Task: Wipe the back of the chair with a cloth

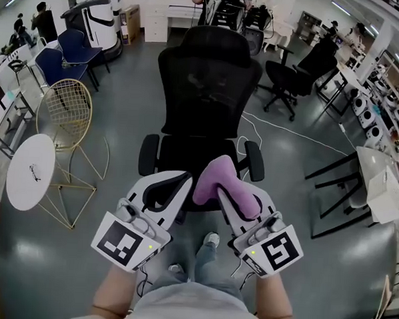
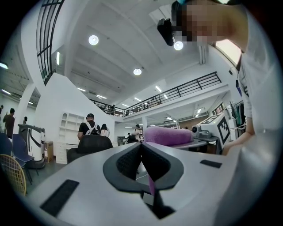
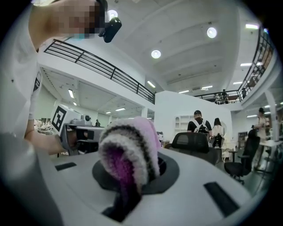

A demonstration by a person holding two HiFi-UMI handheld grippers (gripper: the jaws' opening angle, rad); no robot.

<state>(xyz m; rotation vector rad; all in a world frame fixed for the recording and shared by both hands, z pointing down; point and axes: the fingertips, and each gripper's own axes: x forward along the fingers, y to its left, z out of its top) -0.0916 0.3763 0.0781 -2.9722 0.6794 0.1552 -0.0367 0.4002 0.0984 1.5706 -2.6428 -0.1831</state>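
Observation:
The black mesh office chair [image 1: 205,76] stands right in front of me, its seat [image 1: 193,154] facing me and its backrest beyond. My right gripper [image 1: 219,191] is shut on a fluffy purple cloth [image 1: 220,180], held over the seat's front edge. In the right gripper view the cloth [image 3: 128,154] bulges out of the gripper [image 3: 143,174], with the chair's top [image 3: 193,141] behind. My left gripper [image 1: 184,180] is beside it, shut with nothing in it. In the left gripper view that gripper [image 2: 141,148] points at the chair [image 2: 90,144], and the cloth [image 2: 168,135] lies to the right.
A round white table [image 1: 31,172] and a gold wire chair [image 1: 65,112] stand at left, blue chairs [image 1: 75,45] behind them. Another black office chair [image 1: 287,77] and a white desk [image 1: 378,178] are at right. A cable [image 1: 288,130] crosses the floor. People stand far back.

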